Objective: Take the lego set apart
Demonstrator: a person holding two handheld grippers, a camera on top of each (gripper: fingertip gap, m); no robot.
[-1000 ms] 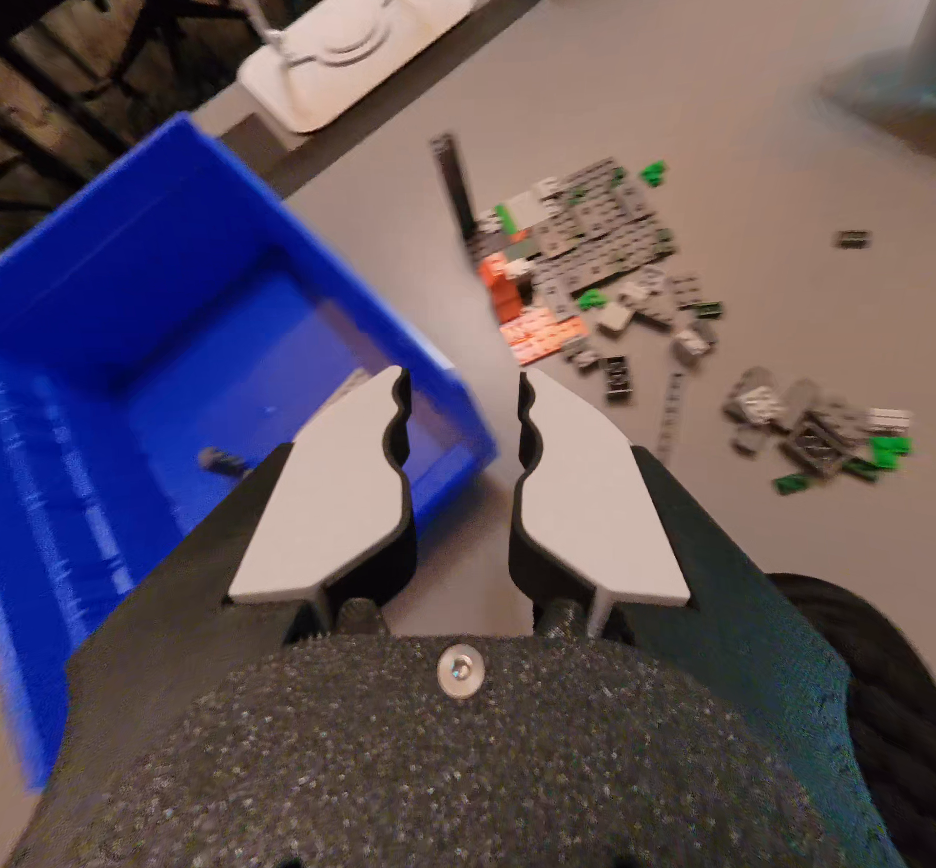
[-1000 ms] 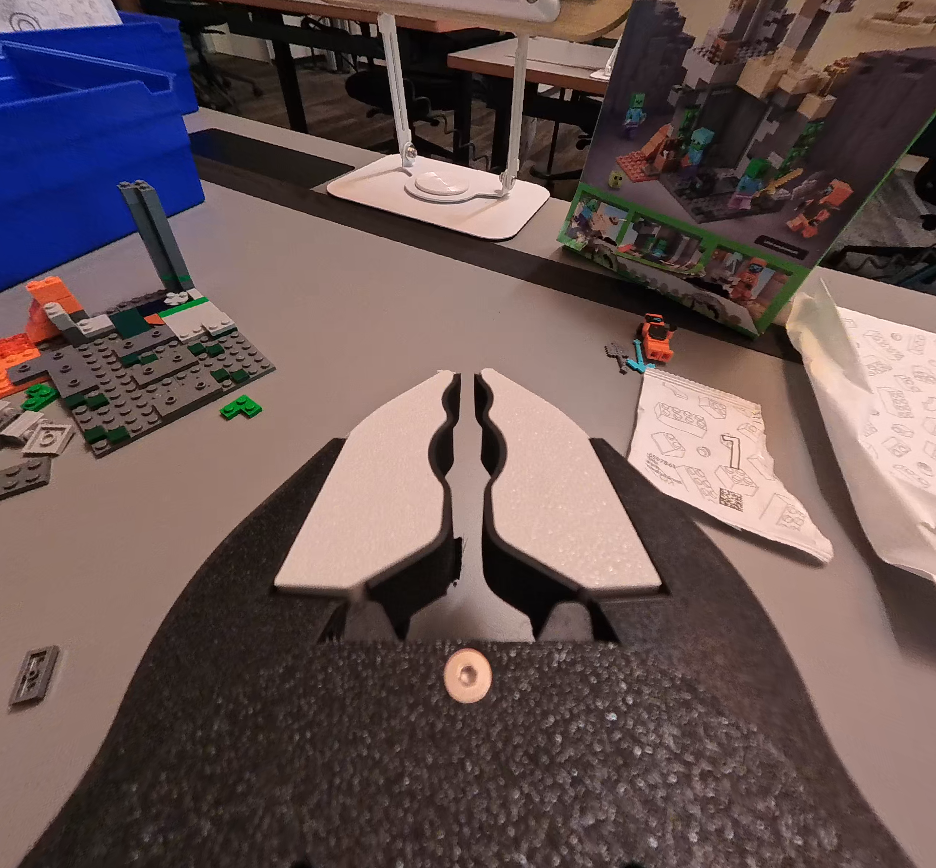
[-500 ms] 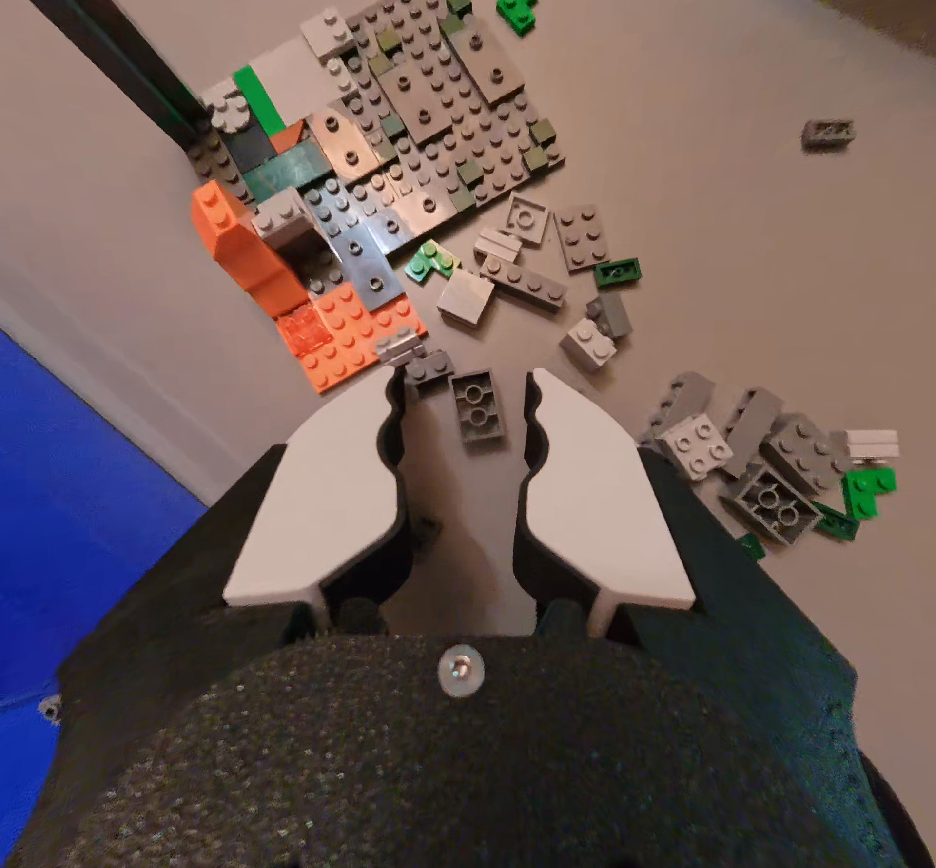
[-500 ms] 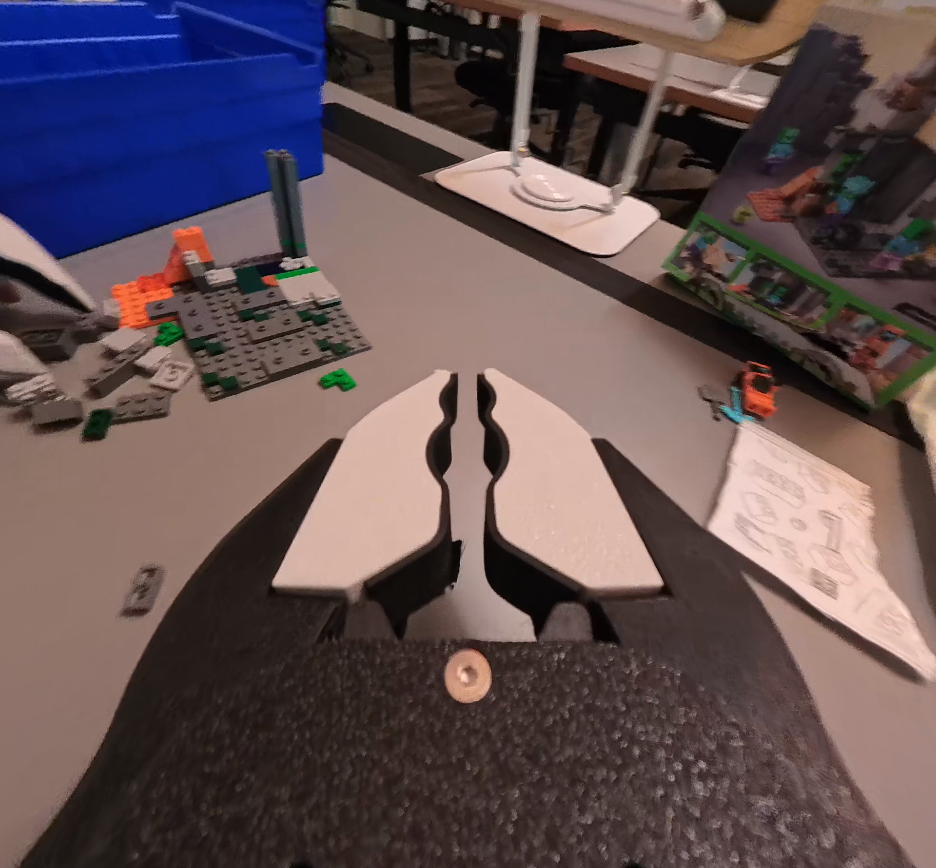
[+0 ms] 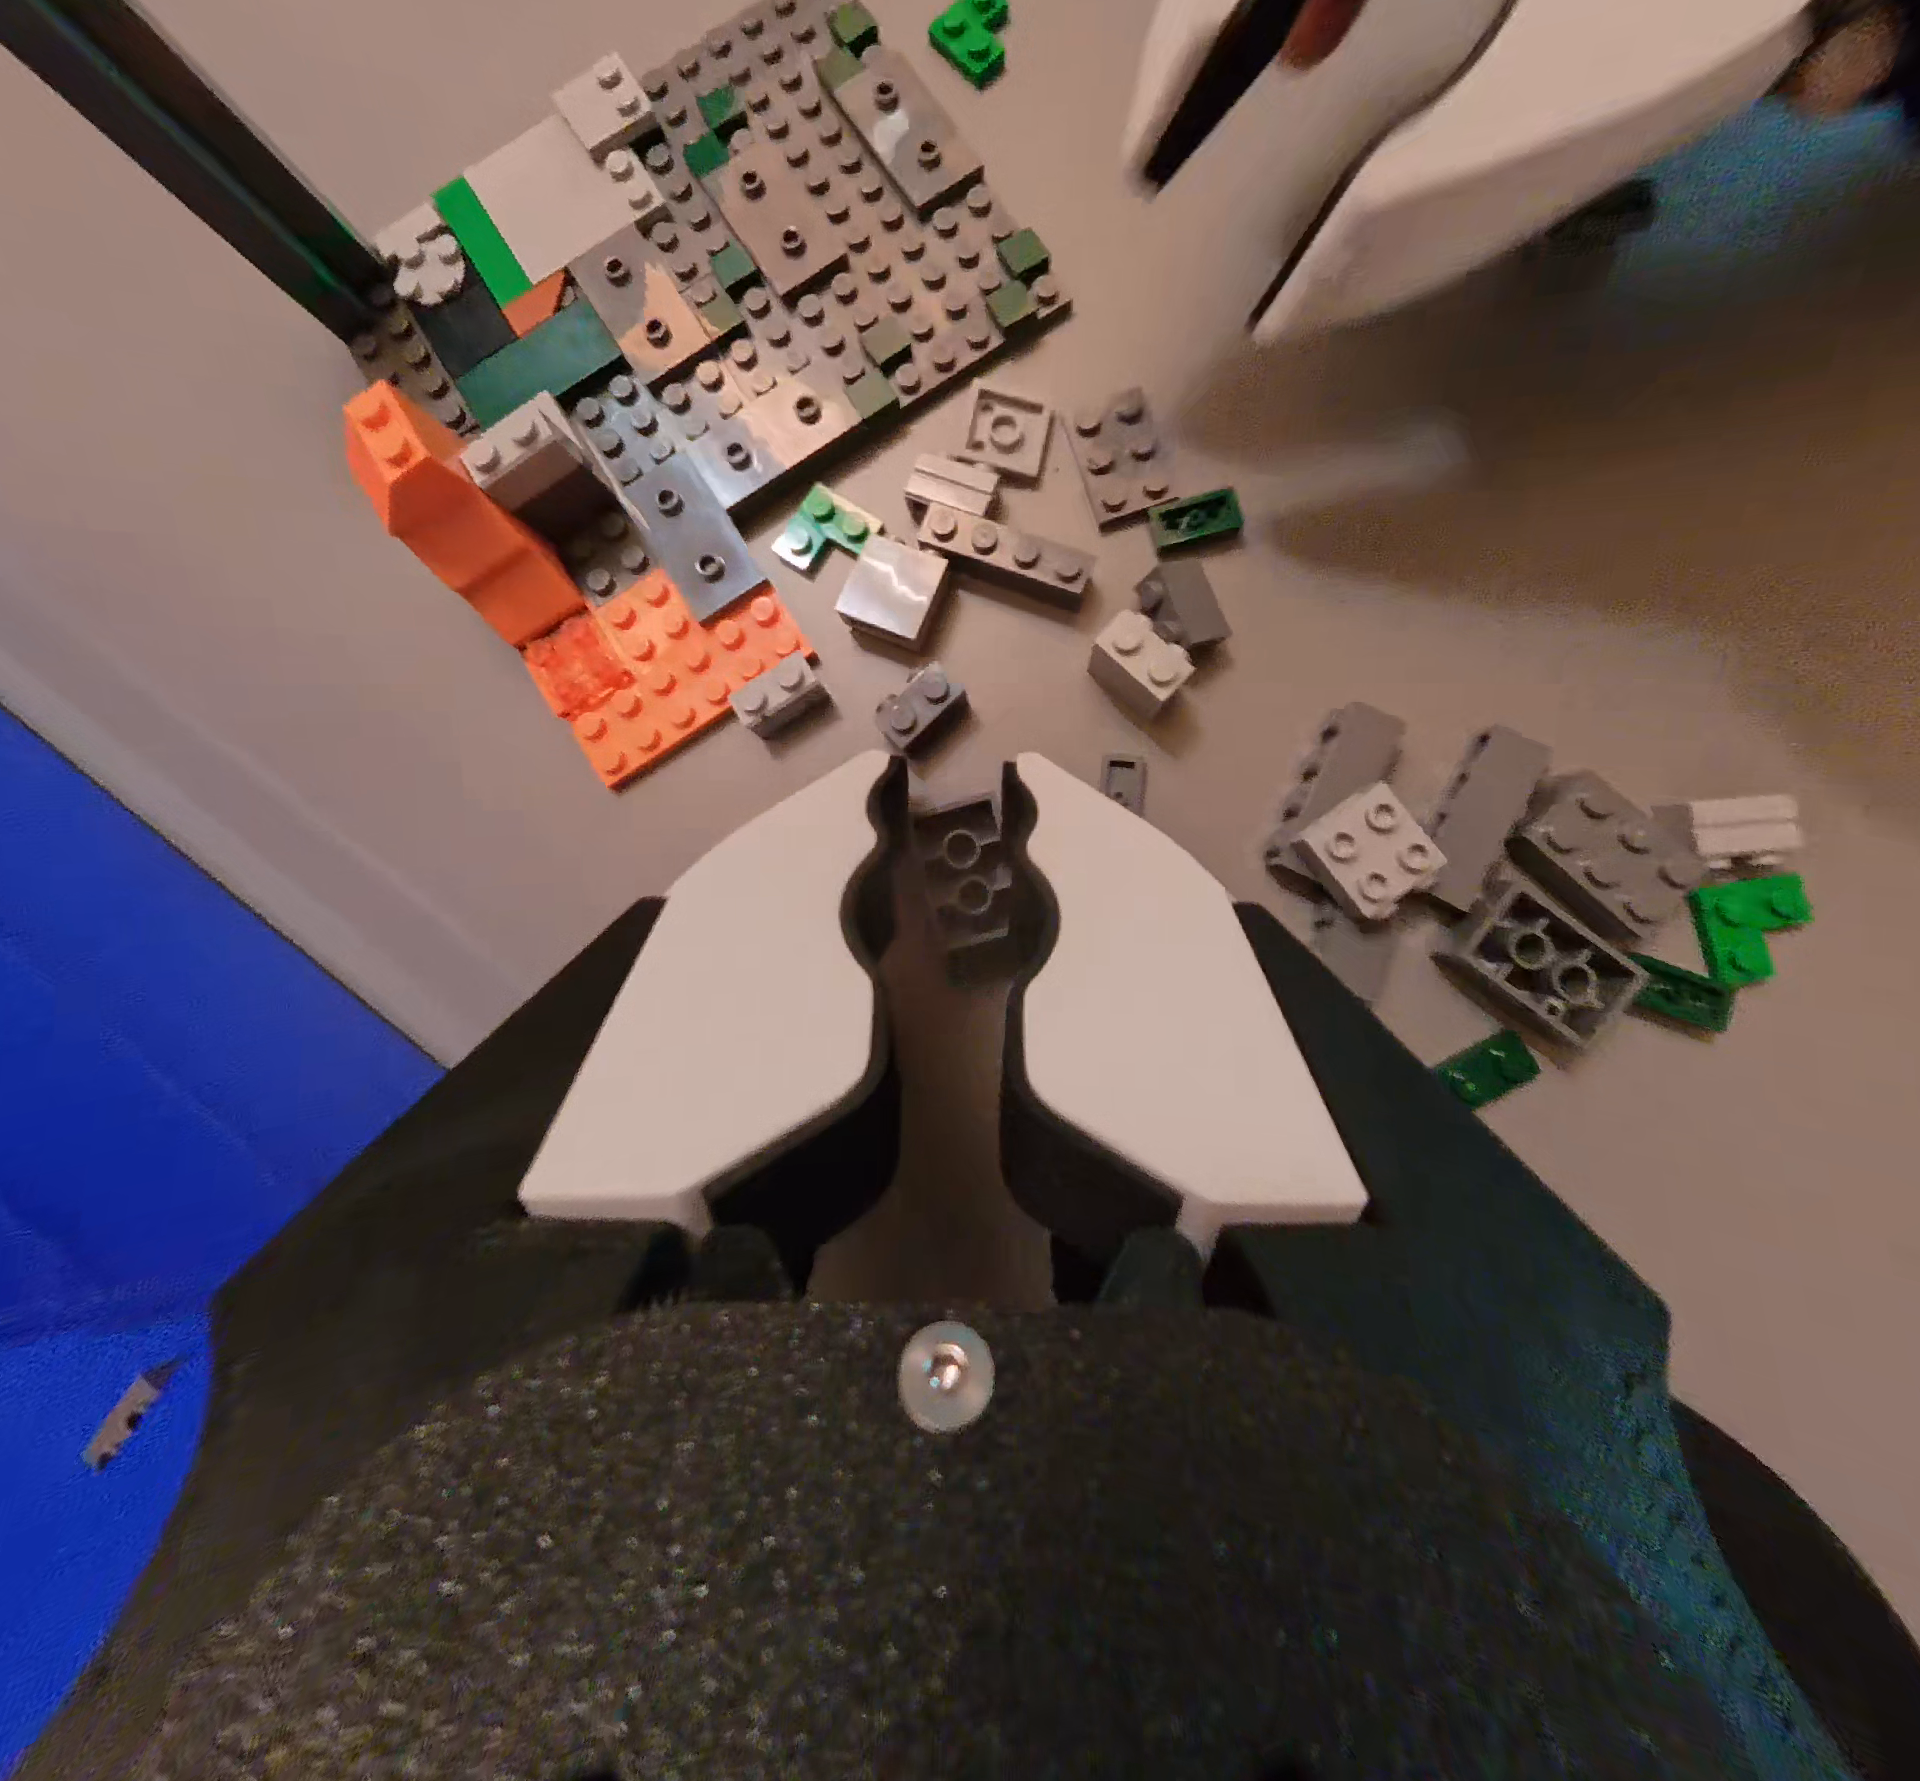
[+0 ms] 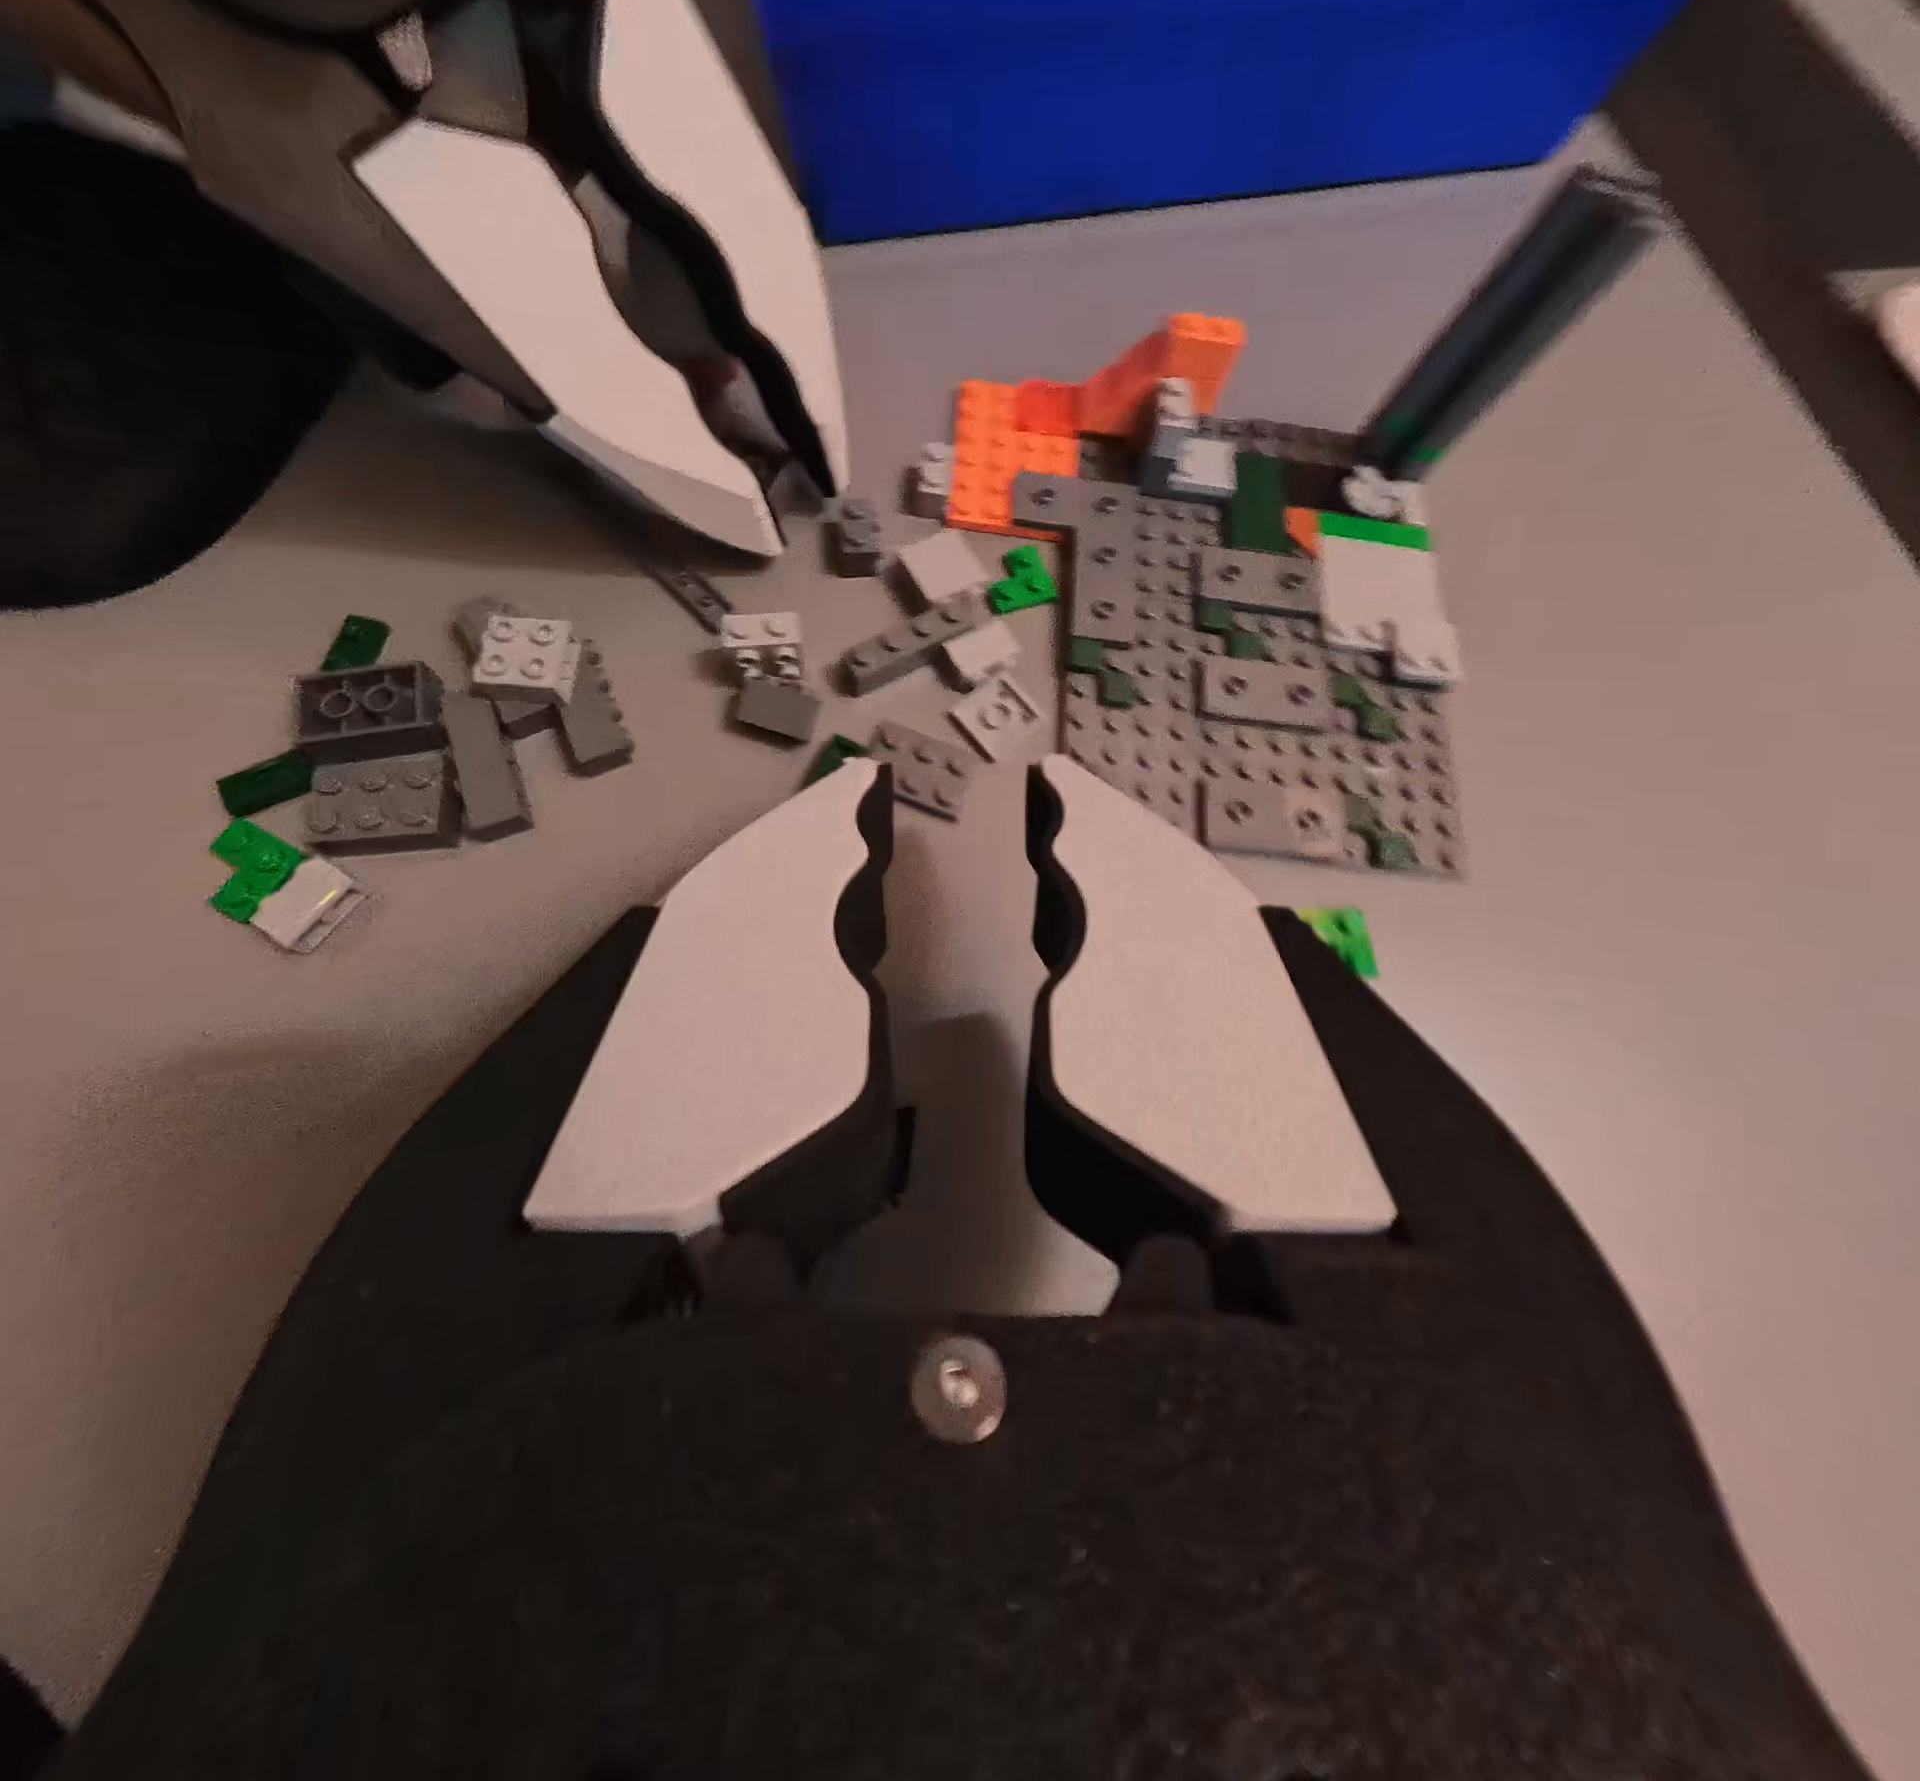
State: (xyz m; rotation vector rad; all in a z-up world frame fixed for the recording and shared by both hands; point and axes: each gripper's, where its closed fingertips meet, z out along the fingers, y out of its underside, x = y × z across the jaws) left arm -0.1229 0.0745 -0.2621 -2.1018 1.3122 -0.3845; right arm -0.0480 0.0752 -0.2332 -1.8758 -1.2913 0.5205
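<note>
The set (image 5: 790, 297) lies mid-table, partly stripped: loose bricks (image 5: 1507, 879) beside it, plates and orange block (image 5: 447, 505) still attached. Left gripper (image 5: 951, 781) pinches a grey brick (image 5: 961, 884); right gripper (image 6: 956, 775) hangs spread, empty.

Left wrist view: looks steeply down, close over the table, from the loose-brick side of the grey baseplate (image 5: 821, 245); blue bin (image 5: 135, 1056) at its left edge. Right wrist view: lower, slanted, facing the baseplate (image 6: 1262, 692) from the opposite side, bin (image 6: 1195, 17) behind it. Both share baseplate, scattered bricks (image 5: 1039, 547), bin. Each view catches the other gripper beyond the baseplate.
</note>
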